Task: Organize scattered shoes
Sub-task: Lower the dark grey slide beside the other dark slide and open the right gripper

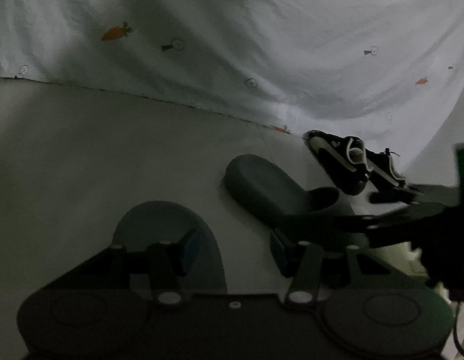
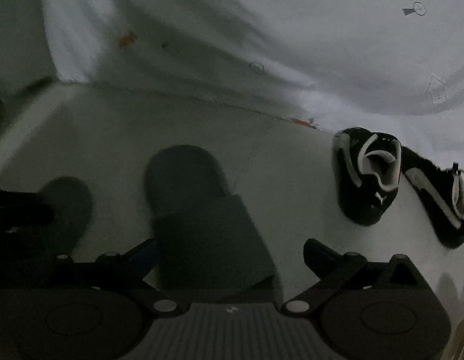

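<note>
Two dark grey slide sandals lie on the pale floor. In the left wrist view one slide (image 1: 160,231) lies under my left gripper (image 1: 234,255), which is open and empty; the other slide (image 1: 273,192) lies to its right. In the right wrist view my right gripper (image 2: 229,258) is open with its jaws on either side of the strap of a slide (image 2: 202,210), not closed on it; the other slide (image 2: 70,207) shows at the left. Two black-and-white sneakers (image 2: 366,177) (image 2: 438,198) lie at the right; they also show in the left wrist view (image 1: 342,162).
A white sheet with small carrot prints (image 1: 232,45) hangs down to the floor behind the shoes. The right gripper's body (image 1: 396,222) crosses the right side of the left wrist view. The scene is dim.
</note>
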Available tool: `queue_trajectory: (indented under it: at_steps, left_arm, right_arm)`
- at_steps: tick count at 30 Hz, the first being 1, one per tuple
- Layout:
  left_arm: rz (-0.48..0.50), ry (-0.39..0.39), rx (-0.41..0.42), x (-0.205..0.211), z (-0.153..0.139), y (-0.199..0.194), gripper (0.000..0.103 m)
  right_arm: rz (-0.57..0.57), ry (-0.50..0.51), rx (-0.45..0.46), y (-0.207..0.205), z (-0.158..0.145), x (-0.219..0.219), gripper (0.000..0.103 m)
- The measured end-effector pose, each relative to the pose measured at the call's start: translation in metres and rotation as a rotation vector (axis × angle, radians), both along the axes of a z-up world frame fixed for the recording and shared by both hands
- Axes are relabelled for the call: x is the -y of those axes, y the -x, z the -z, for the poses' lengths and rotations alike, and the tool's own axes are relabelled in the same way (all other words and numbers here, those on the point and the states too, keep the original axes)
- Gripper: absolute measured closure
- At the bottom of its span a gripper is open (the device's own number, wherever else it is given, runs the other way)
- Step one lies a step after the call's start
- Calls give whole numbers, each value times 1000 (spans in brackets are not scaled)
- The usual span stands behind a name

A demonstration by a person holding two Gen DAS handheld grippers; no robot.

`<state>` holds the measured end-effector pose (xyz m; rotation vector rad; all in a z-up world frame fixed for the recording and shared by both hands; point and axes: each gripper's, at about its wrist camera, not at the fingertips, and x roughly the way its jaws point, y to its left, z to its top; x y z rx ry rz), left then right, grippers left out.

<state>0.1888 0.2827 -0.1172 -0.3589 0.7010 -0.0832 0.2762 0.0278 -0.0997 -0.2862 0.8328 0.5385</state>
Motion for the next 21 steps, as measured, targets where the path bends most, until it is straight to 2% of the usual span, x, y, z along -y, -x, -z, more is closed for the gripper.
queue_trajectory:
  at_steps: [2,6,8,11,17,21]
  left_arm:
    - [-6,-13,6,0,-3,2,50]
    - [-1,-60,42,3,-16,13,50]
    - [-7,-57,52,4,-21,20,50]
    - [-5,-61,71,10,-30,33,50]
    - [18,-49,88,27,-40,70,50]
    - [11,-40,95,29,-45,91,50]
  right_arm:
    - [-59,-27,-27,-16,12,-13,1]
    - [10,-78,-115,-43,32,-16,2]
    - [18,-87,-109,-41,34,-14,4]
    - [138,-94,-112,-23,29,-11,5]
    - [492,-102,-135,45,26,7,5]
    - [555,-124,-154,80,25,18,5]
